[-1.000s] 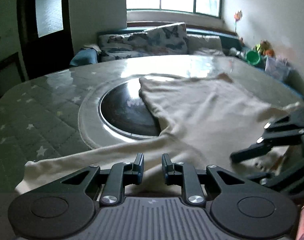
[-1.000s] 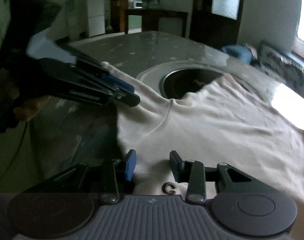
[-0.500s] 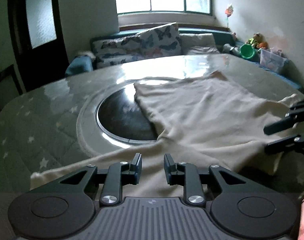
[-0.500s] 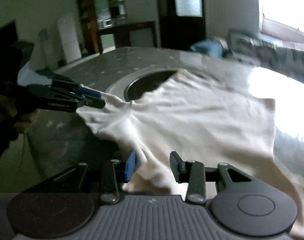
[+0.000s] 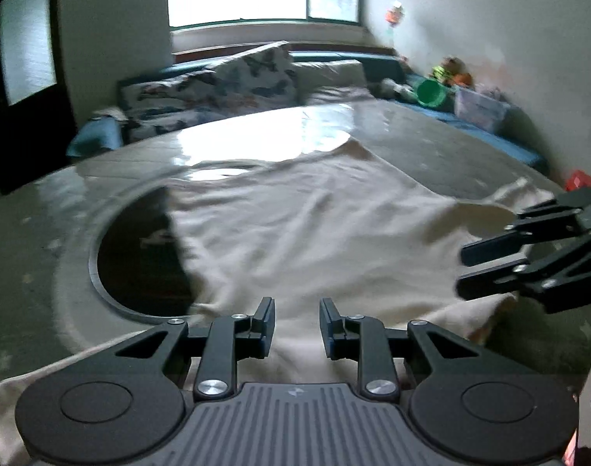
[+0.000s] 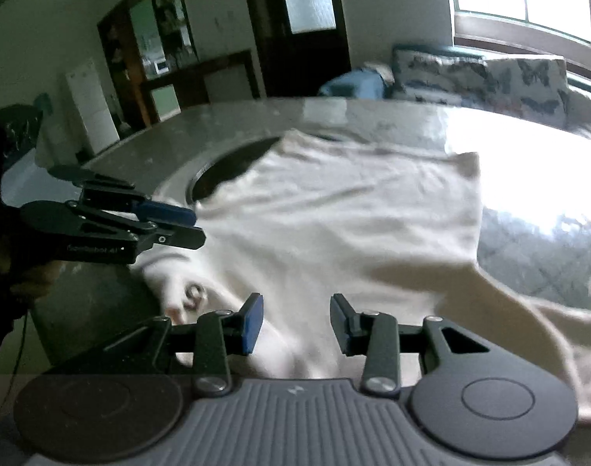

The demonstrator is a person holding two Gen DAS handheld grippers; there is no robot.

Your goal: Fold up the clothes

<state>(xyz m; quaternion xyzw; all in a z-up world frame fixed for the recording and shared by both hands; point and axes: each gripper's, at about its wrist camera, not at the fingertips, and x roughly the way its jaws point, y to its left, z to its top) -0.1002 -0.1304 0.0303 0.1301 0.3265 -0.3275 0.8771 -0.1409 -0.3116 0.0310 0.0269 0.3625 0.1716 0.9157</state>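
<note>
My left claw [image 5: 297, 324] and right claw [image 6: 296, 320] hang part-open, gripping nothing, over the cream shirt [image 5: 315, 225]; beyond it, a butterfly-print sofa [image 5: 218, 89].

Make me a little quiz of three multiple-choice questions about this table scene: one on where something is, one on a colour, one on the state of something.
1. Where does the cream garment lie?
A. On the sofa
B. Spread on the table, partly over the dark round inset
C. On the floor

2. What colour is the bucket by the far wall?
A. Green
B. Red
C. Yellow

3. How do the jaws of the left gripper stand?
A. Clamped on a book
B. Shut tight with nothing between them
C. Apart, over the cloth

Answers:
1 B: the cloth covers one side of the dark round inset in the table.
2 A: it shows bright green beside the toys.
3 C: a clear gap shows between its fingers, with cloth beneath.
</note>
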